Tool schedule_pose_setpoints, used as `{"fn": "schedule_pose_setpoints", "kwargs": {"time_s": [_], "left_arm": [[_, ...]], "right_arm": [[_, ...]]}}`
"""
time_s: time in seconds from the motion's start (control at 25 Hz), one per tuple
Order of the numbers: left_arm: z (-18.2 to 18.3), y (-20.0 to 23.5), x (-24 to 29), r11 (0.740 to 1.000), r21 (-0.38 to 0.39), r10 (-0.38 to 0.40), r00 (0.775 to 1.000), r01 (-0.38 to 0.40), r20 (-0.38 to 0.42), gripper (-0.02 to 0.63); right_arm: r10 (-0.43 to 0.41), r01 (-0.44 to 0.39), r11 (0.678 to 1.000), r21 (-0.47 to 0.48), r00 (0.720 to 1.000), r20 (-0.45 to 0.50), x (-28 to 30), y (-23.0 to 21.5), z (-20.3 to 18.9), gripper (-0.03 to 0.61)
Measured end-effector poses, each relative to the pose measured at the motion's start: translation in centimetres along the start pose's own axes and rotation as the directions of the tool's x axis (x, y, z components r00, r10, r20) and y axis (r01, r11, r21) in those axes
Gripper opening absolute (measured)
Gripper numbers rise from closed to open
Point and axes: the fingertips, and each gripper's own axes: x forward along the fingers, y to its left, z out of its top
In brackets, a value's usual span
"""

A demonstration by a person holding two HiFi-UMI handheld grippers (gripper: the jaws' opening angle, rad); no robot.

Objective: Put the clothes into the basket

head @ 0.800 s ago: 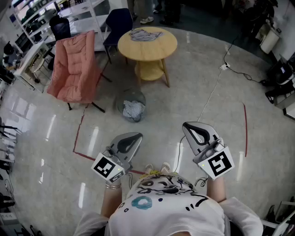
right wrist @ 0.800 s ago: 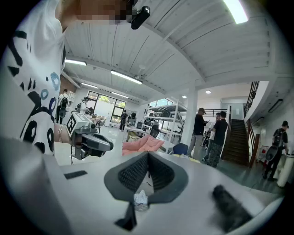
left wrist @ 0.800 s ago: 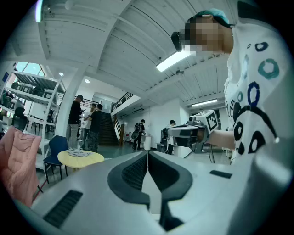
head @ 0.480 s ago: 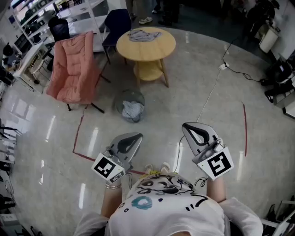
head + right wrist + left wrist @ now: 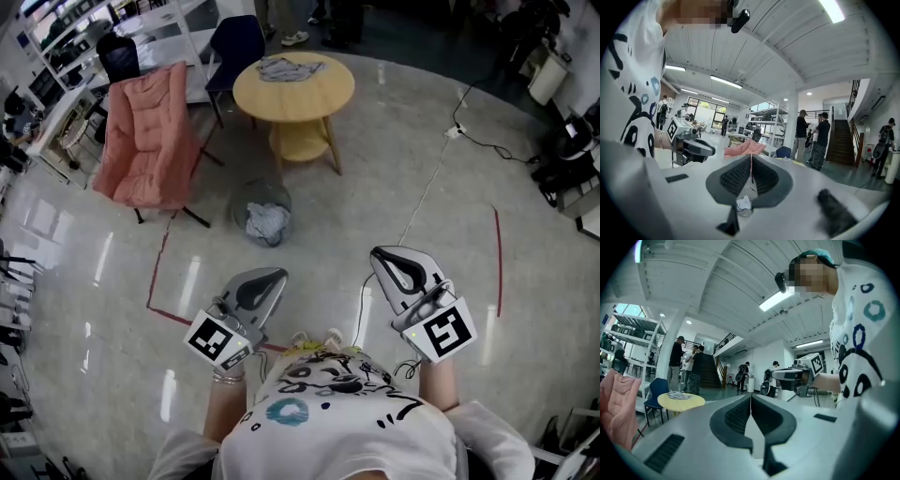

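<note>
A grey garment (image 5: 289, 67) lies on the round yellow table (image 5: 323, 94) far ahead; the left gripper view also shows that garment (image 5: 678, 395) on the table (image 5: 689, 402). A mesh basket (image 5: 240, 205) stands on the floor between me and the table, with a crumpled grey cloth (image 5: 266, 222) in it. The right gripper view shows the cloth (image 5: 743, 204) low between its jaws. My left gripper (image 5: 277, 276) and right gripper (image 5: 379, 254) hover at waist height, well short of the basket. Both are shut with nothing in them.
A pink folding chair (image 5: 150, 136) stands left of the table, with a blue chair (image 5: 239, 47) behind it. Red tape lines (image 5: 161, 272) mark the floor and a white cable (image 5: 427, 197) runs across it at the right. Shelves line the far left; people stand at the back.
The table, chair and basket have drifted slightly up and left in the head view. Both grippers keep the same pose, shut.
</note>
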Motion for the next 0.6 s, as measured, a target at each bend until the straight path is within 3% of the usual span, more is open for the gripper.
{"fn": "schedule_pose_setpoints", "kwargs": {"time_s": [0.4, 0.6], "left_arm": [[-1.9, -2.7, 3.4, 1.000, -0.023, -0.003, 1.000, 0.003, -0.030, 0.016], [-1.8, -1.6, 5.3, 1.000, -0.025, -0.018, 0.999, 0.016, -0.050, 0.016]], "right_arm": [[0.005, -0.005, 0.999, 0.044, 1.000, -0.018, -2.8, -2.8, -3.1, 0.029], [-0.001, 0.003, 0.998, 0.057, 0.999, -0.039, -2.4, -5.0, -4.2, 0.029]]}}
